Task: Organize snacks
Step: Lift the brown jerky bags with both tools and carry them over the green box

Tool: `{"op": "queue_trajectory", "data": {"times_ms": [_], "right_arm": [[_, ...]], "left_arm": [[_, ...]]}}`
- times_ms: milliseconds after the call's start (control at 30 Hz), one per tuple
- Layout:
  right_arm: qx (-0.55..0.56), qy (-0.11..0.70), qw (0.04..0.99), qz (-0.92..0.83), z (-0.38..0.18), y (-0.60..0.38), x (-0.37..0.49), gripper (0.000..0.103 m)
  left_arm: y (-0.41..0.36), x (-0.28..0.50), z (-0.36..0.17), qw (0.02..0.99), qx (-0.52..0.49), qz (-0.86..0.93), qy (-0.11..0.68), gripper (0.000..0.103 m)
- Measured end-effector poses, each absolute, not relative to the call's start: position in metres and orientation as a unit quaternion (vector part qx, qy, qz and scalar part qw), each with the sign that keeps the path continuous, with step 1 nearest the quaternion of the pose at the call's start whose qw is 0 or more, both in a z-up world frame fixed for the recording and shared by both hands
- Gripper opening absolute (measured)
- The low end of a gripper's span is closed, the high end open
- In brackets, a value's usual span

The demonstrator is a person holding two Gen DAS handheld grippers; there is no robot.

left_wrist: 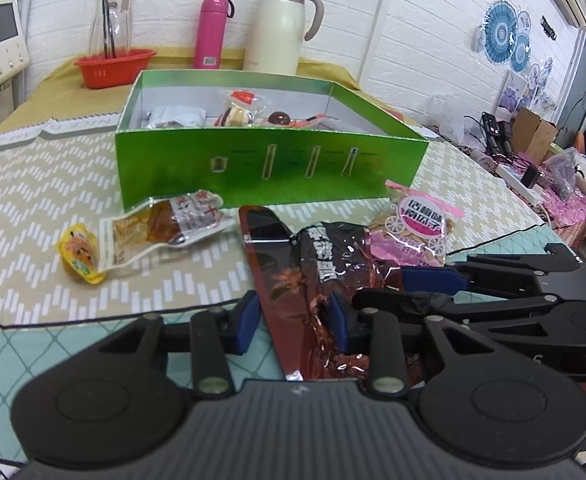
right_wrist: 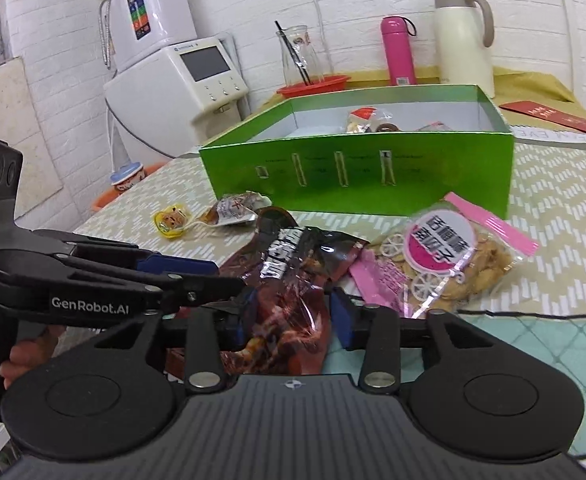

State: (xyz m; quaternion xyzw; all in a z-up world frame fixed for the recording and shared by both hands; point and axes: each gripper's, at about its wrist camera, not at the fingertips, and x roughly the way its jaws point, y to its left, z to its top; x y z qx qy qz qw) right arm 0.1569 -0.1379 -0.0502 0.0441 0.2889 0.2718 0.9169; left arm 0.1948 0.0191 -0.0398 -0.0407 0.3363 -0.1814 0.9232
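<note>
Fingers (left_wrist: 249,322) of the left gripper (left_wrist: 295,320) stand spread around the dark red snack bag (left_wrist: 293,276); the right gripper (right_wrist: 289,320) also straddles that bag, its fingers (right_wrist: 343,320) apart. The bag lies on the surface (left_wrist: 33,208) touching a pink-labelled seed packet (left_wrist: 417,228), near the green box (left_wrist: 269,168) holding other snacks.

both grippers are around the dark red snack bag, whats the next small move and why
Probably close the left gripper on the dark red snack bag. Its pads sit on either side of the bag with gaps showing, so nothing is gripped yet. The right gripper also straddles it, open. The green box stands just behind, open-topped, with snacks already inside.
</note>
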Motion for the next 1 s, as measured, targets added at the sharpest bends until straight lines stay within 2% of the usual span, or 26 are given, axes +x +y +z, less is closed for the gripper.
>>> {"op": "queue_trajectory", "data": {"times_ms": [67,100,133,533,733,1000], "right_arm": [[0.034,0.288,0.921,0.260,-0.045,-0.133,0.154,0.055],[0.023,0.283,0.925,0.254,-0.041,-0.132,0.151,0.038],[0.012,0.278,0.927,0.253,-0.038,-0.132,0.147,0.034],[0.014,0.199,0.942,0.270,0.016,-0.146,0.137,0.029],[0.023,0.165,0.954,0.250,0.036,-0.155,0.170,0.029],[0.077,0.166,0.955,0.234,0.038,-0.180,0.237,0.029]], "left_arm": [[0.018,0.194,-0.038,0.923,-0.039,-0.176,0.341,0.033],[0.019,0.193,-0.035,0.923,-0.039,-0.176,0.341,0.032],[0.020,0.192,-0.033,0.922,-0.042,-0.179,0.341,0.031],[0.020,0.190,0.022,0.941,-0.061,-0.196,0.269,0.030],[0.009,0.233,0.049,0.950,-0.078,-0.184,0.240,0.029],[-0.014,0.311,0.062,0.949,-0.090,-0.167,0.250,0.028]]}}
